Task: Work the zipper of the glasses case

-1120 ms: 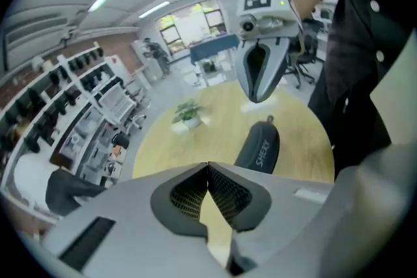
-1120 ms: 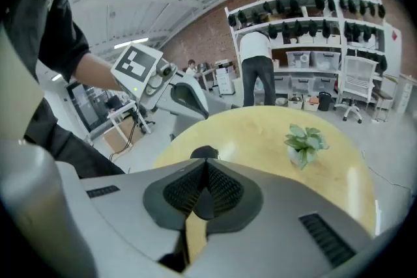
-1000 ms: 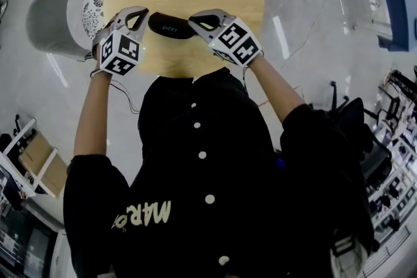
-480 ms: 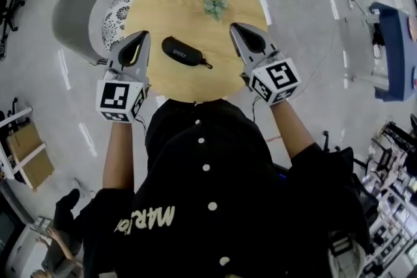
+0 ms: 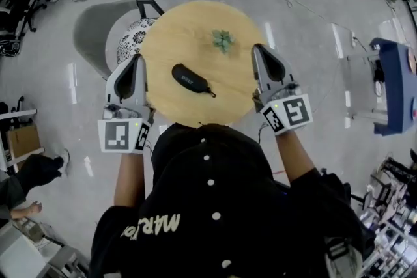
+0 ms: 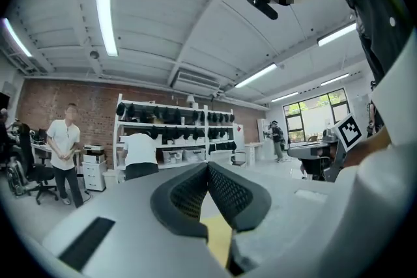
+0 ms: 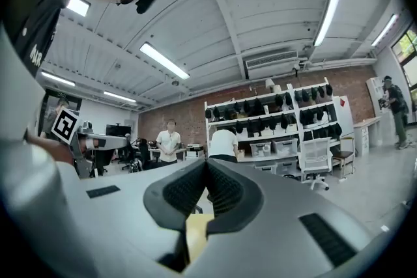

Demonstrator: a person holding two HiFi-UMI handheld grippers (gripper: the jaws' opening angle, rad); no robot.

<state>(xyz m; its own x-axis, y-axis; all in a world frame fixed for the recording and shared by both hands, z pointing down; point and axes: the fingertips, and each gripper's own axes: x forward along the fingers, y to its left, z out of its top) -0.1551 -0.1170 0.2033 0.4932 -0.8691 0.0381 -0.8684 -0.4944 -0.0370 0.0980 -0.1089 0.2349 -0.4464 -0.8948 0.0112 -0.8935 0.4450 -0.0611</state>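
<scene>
Pinched shut and empty, left gripper (image 5: 135, 62) and right gripper (image 5: 260, 50) flank the black oval glasses case (image 5: 190, 79); unpinned, it could skid.

My left gripper (image 6: 208, 167) fills the lower centre of the frame, its black ribbed pads (image 6: 187, 193) meeting at the tip with nothing between them; a yellowish patch (image 6: 216, 239) shows through the gap below. Beyond it, mid-frame: white shelving (image 6: 172, 119) with dark items against a brick wall (image 6: 39, 101), one person in a white shirt (image 6: 65, 148) standing at left, another (image 6: 140, 152) bent at the shelves. Strip lamp (image 6: 106, 17) upper left, window (image 6: 318, 115) at right.
</scene>
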